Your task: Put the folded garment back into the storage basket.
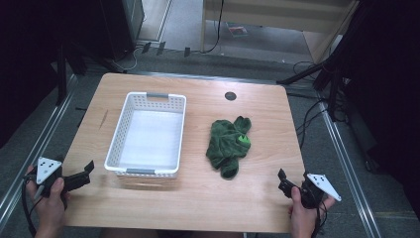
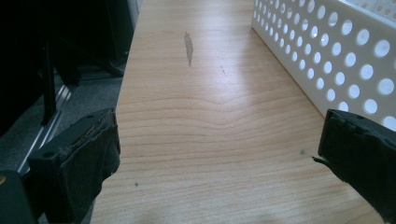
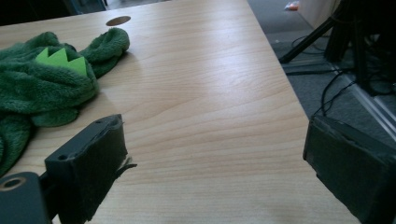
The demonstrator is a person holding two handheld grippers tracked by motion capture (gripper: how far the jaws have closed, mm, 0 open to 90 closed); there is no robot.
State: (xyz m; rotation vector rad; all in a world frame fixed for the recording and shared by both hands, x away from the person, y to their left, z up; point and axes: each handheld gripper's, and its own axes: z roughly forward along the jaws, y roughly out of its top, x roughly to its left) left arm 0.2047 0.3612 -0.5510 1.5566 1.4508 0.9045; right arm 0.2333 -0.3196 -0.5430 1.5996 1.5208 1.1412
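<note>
Hovering released over the wooden surface's (image 1: 198, 198) near corners: left hand-held gripper (image 1: 88, 171) beside the white perforated plastic basket (image 1: 124, 129), right hand-held gripper (image 1: 282, 181). Lying crumpled toward the right edge: fuzzy green plush cloth (image 1: 229, 141).

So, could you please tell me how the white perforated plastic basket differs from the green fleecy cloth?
The white perforated plastic basket is rigid and rectangular; the green fleecy cloth is soft and crumpled. The basket stands left of the cloth. Both rest on the wooden table, untouched.

Bright, even overhead light on the table (image 1: 198, 198); dark surroundings, slightly soft focus.
</note>
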